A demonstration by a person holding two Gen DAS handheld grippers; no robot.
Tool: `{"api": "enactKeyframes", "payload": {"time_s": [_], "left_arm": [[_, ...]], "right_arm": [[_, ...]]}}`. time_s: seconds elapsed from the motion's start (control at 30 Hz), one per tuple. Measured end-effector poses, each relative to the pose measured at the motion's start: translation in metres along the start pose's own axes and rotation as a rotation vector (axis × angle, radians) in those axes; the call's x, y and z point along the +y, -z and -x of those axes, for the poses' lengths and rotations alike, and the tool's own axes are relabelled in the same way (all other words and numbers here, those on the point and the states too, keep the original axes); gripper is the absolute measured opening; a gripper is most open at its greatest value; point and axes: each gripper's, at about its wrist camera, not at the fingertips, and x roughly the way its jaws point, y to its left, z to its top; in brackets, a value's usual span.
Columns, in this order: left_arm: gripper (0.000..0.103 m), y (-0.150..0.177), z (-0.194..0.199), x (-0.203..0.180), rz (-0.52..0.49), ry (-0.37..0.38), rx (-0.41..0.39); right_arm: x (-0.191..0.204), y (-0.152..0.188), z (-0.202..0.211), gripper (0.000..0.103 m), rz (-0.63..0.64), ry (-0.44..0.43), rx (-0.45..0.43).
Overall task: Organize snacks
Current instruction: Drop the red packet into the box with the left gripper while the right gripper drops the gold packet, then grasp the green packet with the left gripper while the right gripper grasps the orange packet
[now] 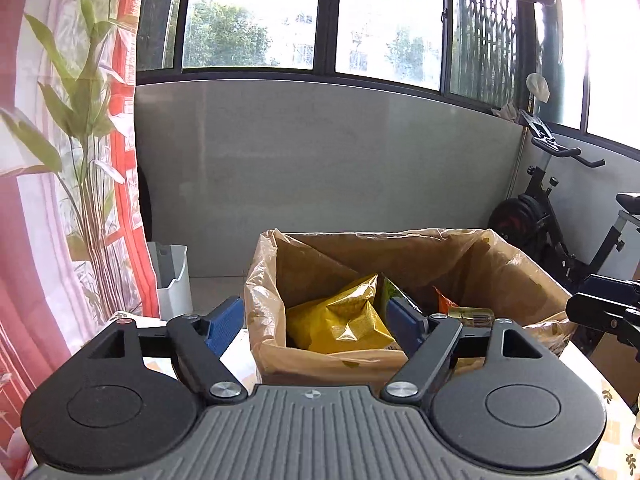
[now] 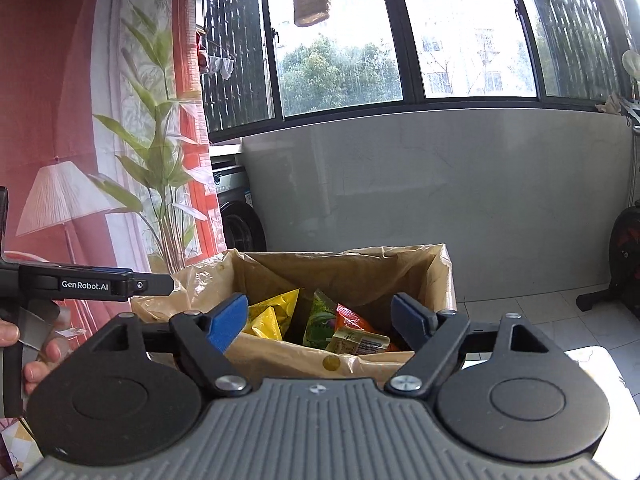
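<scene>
Before box [image 2: 352,276], jaws apart.

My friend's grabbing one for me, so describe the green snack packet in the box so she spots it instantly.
Find the plastic-lined cardboard box under the window. Among the packets inside, the green packet stands upright in the middle, between the yellow bags and the orange packet. It's the only green one.

Only clean read: "GenRobot.AI", white letters on black side of left tool [image 2: 158,284], seen from right wrist view. Small packet [image 2: 357,342] in lined box has barcode label, digits too tiny to make out. Yellow bag [image 1: 344,320] and green bag [image 2: 320,318] carry print, nothing legible. Washing machine [image 2: 236,204] front has some lettering, blurred, can't read.
</scene>
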Motion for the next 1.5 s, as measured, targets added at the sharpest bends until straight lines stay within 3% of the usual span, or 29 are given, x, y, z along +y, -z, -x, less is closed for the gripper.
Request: {"api": "enactKeyframes", "payload": {"time_s": [0.2,0.33,0.53,0.63,0.73,0.9,1.0,1.13,1.2,1.27,1.5], "left_arm": [[0.08,0.026,0.024,0.01,0.017,0.02,0.0],[0.079,0.049,0.024,0.009,0.031,0.053,0.052],[0.078,0.076,0.012,0.004,0.059,0.063,0.123],[0.078,0.085,0.007,-0.003,0.038,0.064,0.151],[0.078,0.093,0.002,-0.009,0.033,0.078,0.168],[0.071,0.109,-0.008,-0.022,0.038,0.078,0.222],[0.064,0.123,-0.015,-0.031,0.05,0.105,0.279],[0.064,0.137,-0.027,-0.046,0.032,0.15,0.326],[0.064,0.142,-0.034,-0.054,0.026,0.173,0.354],[0.064,0.146,-0.043,-0.06,0.026,0.187,0.379],[0.063,0.158,-0.078,-0.074,0.052,0.199,0.472]], "right_arm": [[-0.008,0.03,0.031,0.081,-0.016,0.003,-0.026],[-0.017,0.058,0.036,0.079,-0.004,0.027,0.011],[-0.041,0.108,0.022,0.063,-0.041,0.052,0.121],[-0.05,0.136,0.003,0.063,-0.027,0.055,0.204],[-0.047,0.158,-0.014,0.063,0.075,0.026,0.277],[-0.05,0.169,-0.031,0.063,0.068,-0.024,0.315],[-0.047,0.174,-0.041,0.056,0.071,-0.054,0.357],[-0.047,0.178,-0.046,0.053,0.071,-0.072,0.414],[-0.046,0.179,-0.047,0.05,0.082,-0.066,0.413],[-0.043,0.181,-0.047,0.036,0.099,-0.051,0.403],[-0.05,0.18,-0.04,0.035,0.055,-0.063,0.356]]}}
